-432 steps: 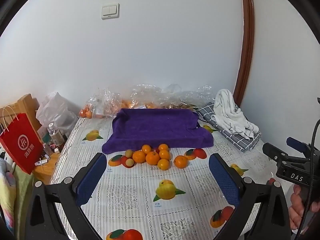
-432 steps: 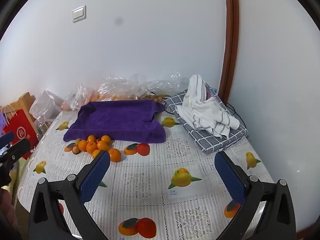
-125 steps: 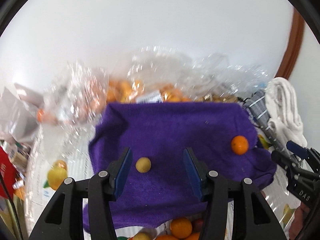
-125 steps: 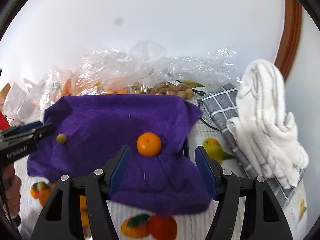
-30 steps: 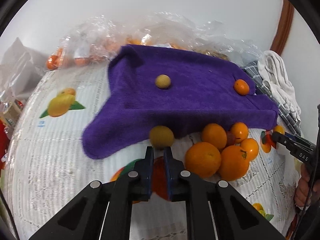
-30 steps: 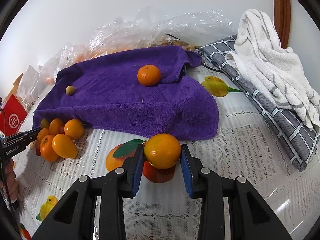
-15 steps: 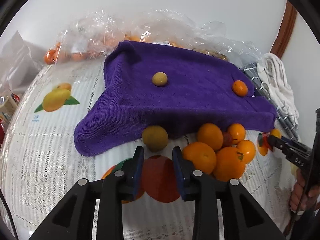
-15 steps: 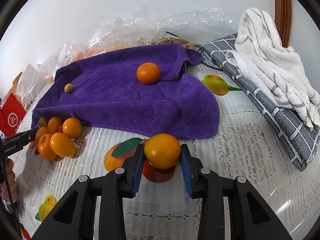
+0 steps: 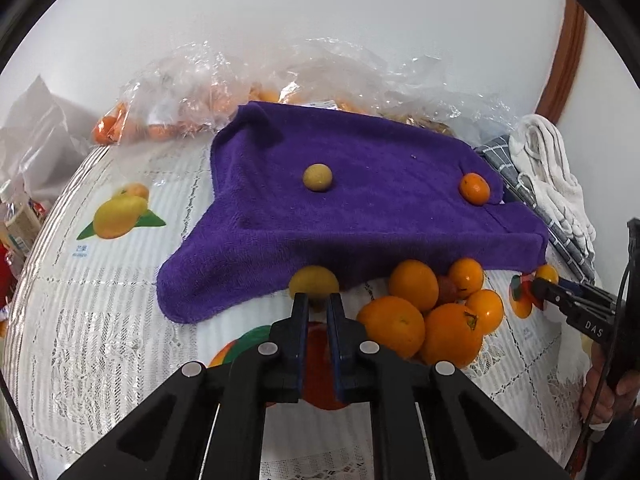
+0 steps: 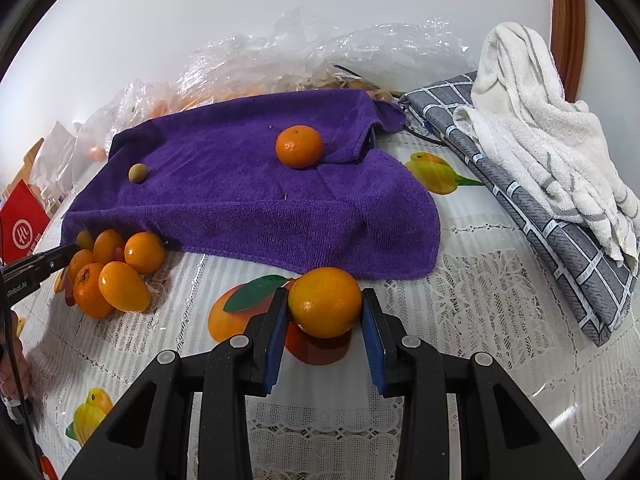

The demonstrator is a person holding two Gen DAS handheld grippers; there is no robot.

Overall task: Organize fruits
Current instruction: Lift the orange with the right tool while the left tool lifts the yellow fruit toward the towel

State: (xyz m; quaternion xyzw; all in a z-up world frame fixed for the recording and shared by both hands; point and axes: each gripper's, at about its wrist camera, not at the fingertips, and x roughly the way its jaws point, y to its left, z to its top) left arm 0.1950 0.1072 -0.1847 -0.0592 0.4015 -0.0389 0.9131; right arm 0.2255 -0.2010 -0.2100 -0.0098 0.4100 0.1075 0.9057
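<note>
A purple towel (image 9: 360,184) lies on the table with a small yellow-green fruit (image 9: 317,177) and a mandarin (image 9: 474,188) on it. My left gripper (image 9: 318,304) is nearly shut, its tips just short of a yellow-green fruit (image 9: 314,281) at the towel's front edge; I cannot tell if they grip it. Several oranges (image 9: 424,320) lie in a pile to its right. My right gripper (image 10: 325,306) is shut on an orange (image 10: 325,302), held just above the tablecloth in front of the towel (image 10: 256,184). The mandarin (image 10: 299,147) and the small fruit (image 10: 138,172) show there too.
Clear plastic bags of fruit (image 9: 208,92) lie behind the towel against the wall. A white towel (image 10: 540,120) on a grey checked cloth (image 10: 560,232) sits at the right. A red paper bag (image 10: 22,228) stands at the left. The tablecloth (image 10: 480,320) bears printed fruit.
My left gripper's jaws have closed in from half a second ago, and it has moved forward to the yellow-green fruit. My right gripper still holds the orange, about where it was.
</note>
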